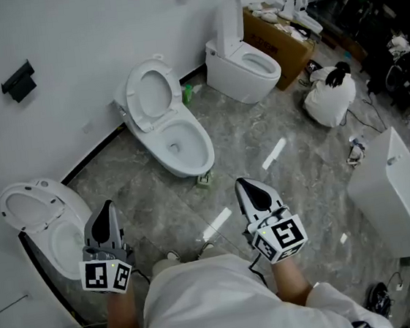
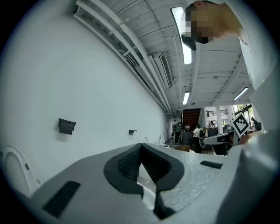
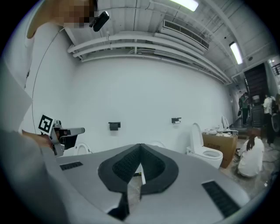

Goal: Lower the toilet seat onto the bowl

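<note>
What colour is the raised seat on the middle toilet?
White. The seat shows best in the head view.

- Bright, even indoor light from long ceiling lamps, which glare white.
- Faint, soft shadows on the grey floor.
- Gripper views bulge, darkening at corners; left gripper looks slightly soft.

You held your left gripper and right gripper forward, roughly level, fingers closed together on nothing.
</note>
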